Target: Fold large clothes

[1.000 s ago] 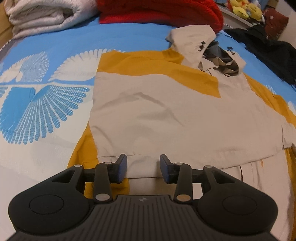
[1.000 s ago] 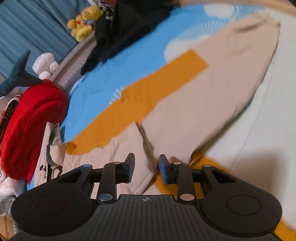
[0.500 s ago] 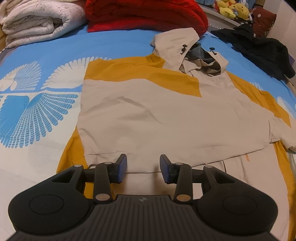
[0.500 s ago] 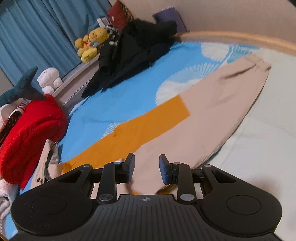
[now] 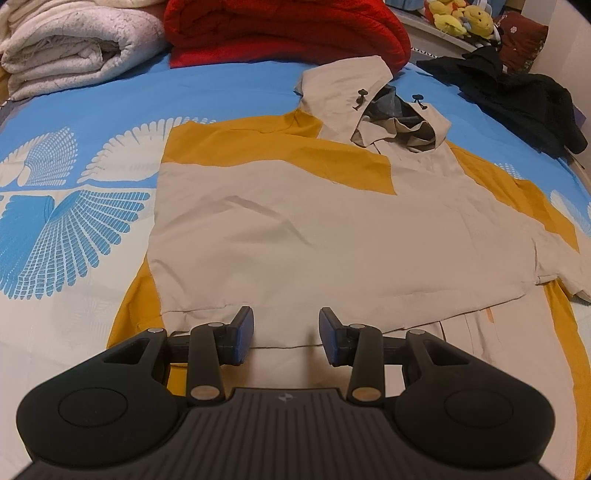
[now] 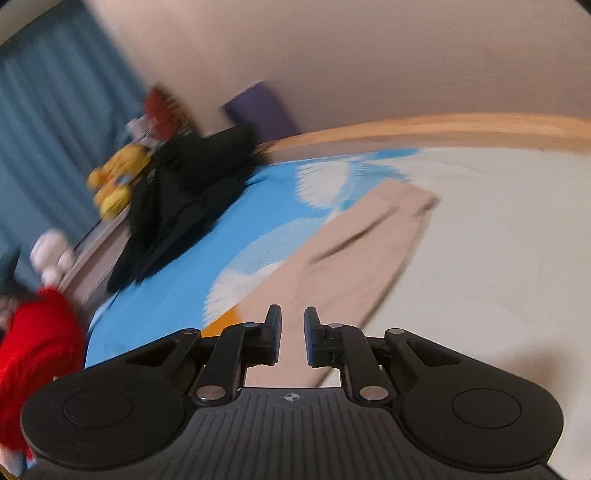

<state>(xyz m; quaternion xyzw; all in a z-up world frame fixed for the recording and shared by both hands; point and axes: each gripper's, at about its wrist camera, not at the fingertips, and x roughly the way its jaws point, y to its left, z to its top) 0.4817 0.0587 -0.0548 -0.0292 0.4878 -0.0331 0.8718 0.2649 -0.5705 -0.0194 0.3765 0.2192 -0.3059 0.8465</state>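
A large beige and mustard hooded jacket (image 5: 314, 236) lies flat on the bed, hood (image 5: 373, 103) at the far end, one sleeve folded across the body. My left gripper (image 5: 286, 334) is open and empty, just above the jacket's near hem. In the blurred right wrist view, the jacket's other sleeve (image 6: 354, 251) stretches out over the bedspread to its cuff. My right gripper (image 6: 292, 334) is open with a narrow gap, empty, above that sleeve's near part.
The bed has a blue and white bird-print cover (image 5: 55, 221). A rolled white blanket (image 5: 66, 40) and a red blanket (image 5: 288, 26) lie at the far end. A black garment (image 5: 517, 96) lies far right, also in the right wrist view (image 6: 184, 199). A wooden bed edge (image 6: 443, 125) runs beyond.
The left gripper has drawn back and lifted, so more of the jacket shows. The right gripper has swung up along the sleeve toward the cuff, and its jaws have narrowed a little.
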